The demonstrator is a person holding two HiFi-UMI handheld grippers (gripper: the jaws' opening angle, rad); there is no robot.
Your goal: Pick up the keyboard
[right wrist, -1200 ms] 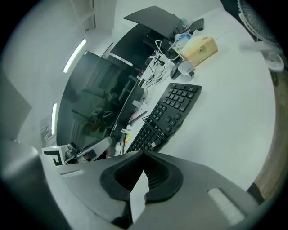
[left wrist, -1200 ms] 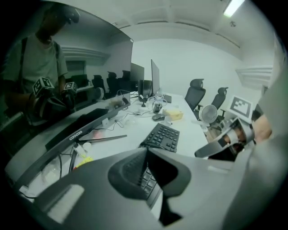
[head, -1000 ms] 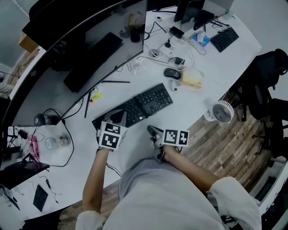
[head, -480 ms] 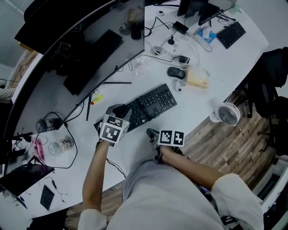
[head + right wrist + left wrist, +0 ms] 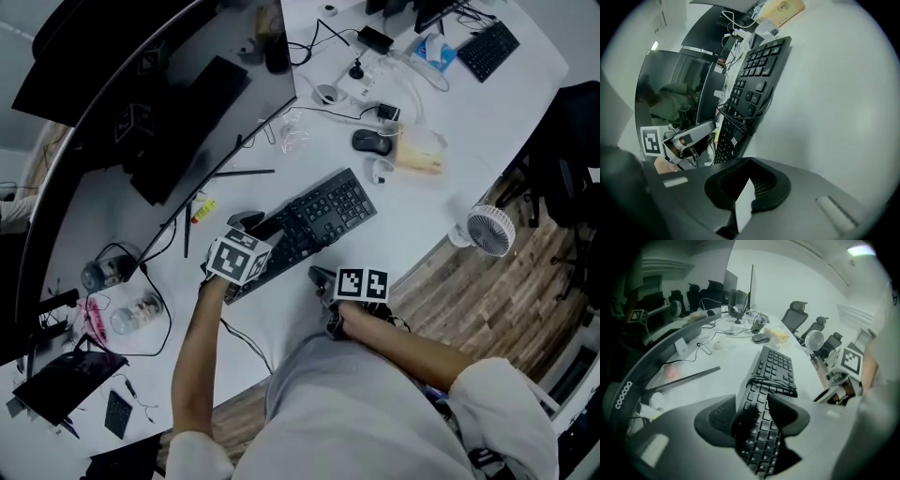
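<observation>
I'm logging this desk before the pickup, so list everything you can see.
black keyboard with wrapped cable: one, black, desk centre
black computer mouse: one, black, beyond that keyboard
tan soft pouch: one, tan, beside the mouse
white desk fan: one, white, desk's right edge
second black keyboard: one, black, far end
curved black monitor: one, black, left side
white desk: one, white, under everything
left gripper: one, grey, shut on the keyboard's near end
right gripper: one, grey, shut, empty, near desk edge

Keyboard [image 5: 323, 211] end lost under the left gripper [image 5: 757, 411]
In the head view, the gripper's marker cube [image 5: 237, 260] covers its jaws and the keyboard end between them. Far beyond the jaws, the desk clutter [image 5: 757, 329] is too small to name.
</observation>
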